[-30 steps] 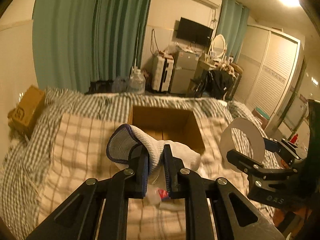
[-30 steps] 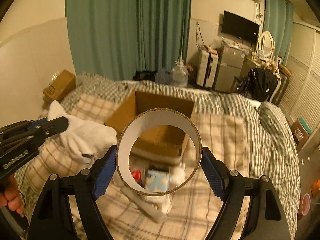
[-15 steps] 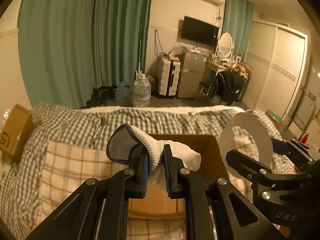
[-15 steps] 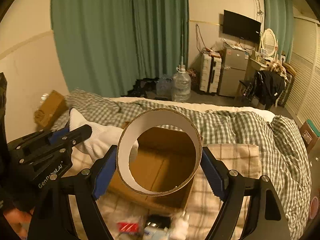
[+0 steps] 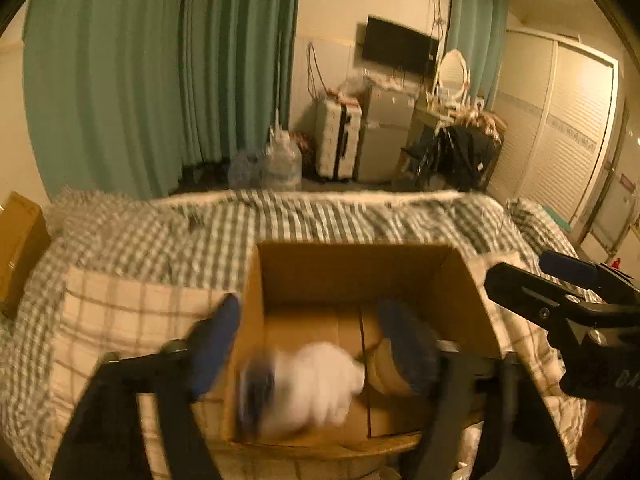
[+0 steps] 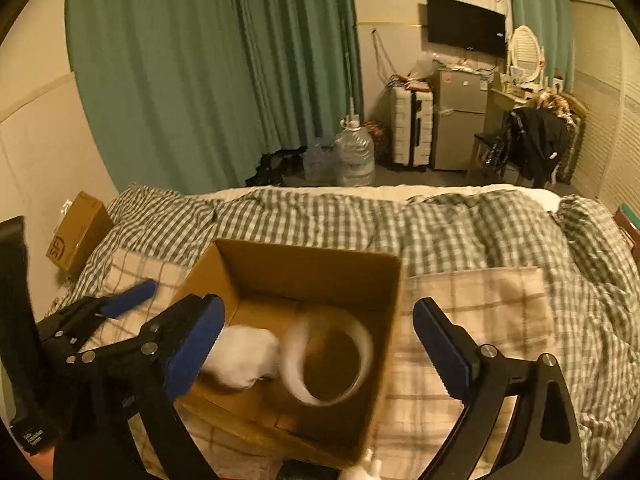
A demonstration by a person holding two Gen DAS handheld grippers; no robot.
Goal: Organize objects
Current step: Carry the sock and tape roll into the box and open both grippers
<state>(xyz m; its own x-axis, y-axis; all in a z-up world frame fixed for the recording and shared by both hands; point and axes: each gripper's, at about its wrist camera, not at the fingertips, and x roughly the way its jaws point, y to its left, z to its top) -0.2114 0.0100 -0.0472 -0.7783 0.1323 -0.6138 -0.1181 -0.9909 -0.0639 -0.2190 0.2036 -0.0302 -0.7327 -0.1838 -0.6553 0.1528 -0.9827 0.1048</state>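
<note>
Inside the open brown cardboard box (image 6: 320, 280), under both opening, empty hand-held grippers, lie a soft white glove (image 6: 244, 356) and a light, stiff white cardboard ring (image 6: 332, 360); take the ring across its rim.

Two black angular plastic two-finger grippers, left (image 5: 308, 336) and right (image 6: 320, 344), blue-padded fingertips, silver screws, white lettering.

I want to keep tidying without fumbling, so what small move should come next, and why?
Probably lift both tools clear of the cardboard box. The white sock and the cardboard ring are inside it, blurred. The jaws of the left tool and right tool are opening with nothing gripped.
</note>
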